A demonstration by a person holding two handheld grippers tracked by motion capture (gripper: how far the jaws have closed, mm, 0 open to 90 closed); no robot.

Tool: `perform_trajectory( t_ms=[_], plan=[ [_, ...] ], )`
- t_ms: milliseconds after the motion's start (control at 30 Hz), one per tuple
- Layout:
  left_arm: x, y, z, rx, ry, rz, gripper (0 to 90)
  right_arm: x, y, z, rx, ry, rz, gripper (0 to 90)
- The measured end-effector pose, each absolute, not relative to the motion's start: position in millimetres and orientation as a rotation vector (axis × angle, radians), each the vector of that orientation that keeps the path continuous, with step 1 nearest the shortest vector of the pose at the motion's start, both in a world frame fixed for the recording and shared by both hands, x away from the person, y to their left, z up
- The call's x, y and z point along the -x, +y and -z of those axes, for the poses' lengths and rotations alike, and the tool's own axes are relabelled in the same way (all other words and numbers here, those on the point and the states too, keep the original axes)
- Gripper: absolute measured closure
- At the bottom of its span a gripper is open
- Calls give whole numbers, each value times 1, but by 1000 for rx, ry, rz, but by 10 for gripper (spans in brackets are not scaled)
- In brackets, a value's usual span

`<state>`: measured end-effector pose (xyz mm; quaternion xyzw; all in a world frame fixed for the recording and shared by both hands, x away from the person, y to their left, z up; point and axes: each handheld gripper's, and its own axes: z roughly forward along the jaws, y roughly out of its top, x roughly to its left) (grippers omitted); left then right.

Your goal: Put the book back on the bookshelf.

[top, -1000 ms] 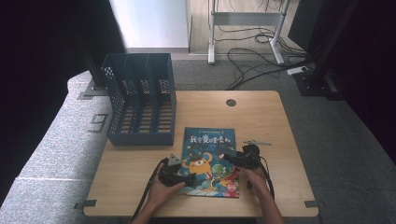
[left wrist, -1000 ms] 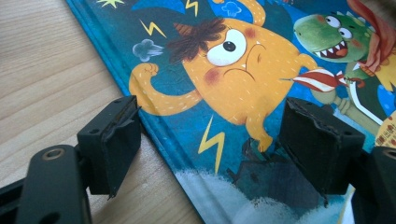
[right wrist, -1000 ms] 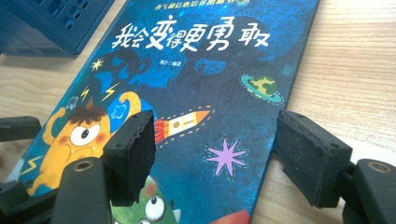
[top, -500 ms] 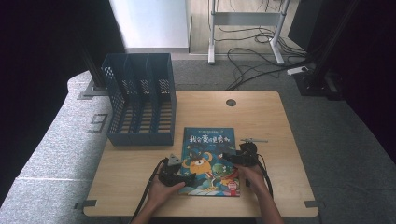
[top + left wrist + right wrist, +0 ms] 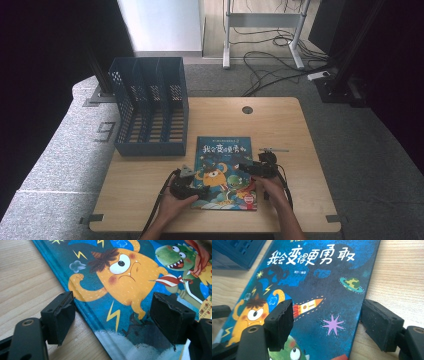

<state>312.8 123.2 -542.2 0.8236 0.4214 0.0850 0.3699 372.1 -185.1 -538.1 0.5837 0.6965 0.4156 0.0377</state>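
A picture book [image 5: 223, 165] with a dark blue cover, an orange monster and a green dinosaur lies flat on the wooden table [image 5: 300, 130], front of centre. My left gripper [image 5: 201, 190] is at the book's lower left edge. In the left gripper view it [image 5: 113, 300] stands open astride that edge, one jaw over the wood and the other over the cover [image 5: 130, 277]. My right gripper [image 5: 243, 168] is at the book's right side. In the right gripper view it [image 5: 327, 307] is open too, one jaw above the cover [image 5: 319, 282] and the other beside the book's edge.
A blue slotted file holder [image 5: 150, 107] stands at the table's back left, close to the book's top left corner. A round cable hole [image 5: 247, 109] sits at the back middle. Cables and a desk frame lie on the floor beyond.
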Motion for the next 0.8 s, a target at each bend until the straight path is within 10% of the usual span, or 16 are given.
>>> perform_trajectory(
  t_ms=[800],
  plan=[
    [-314, 125, 542, -2107, 1078, -195, 193, -370, -202, 528, -1838, 2095, -1514, 274]
  ],
)
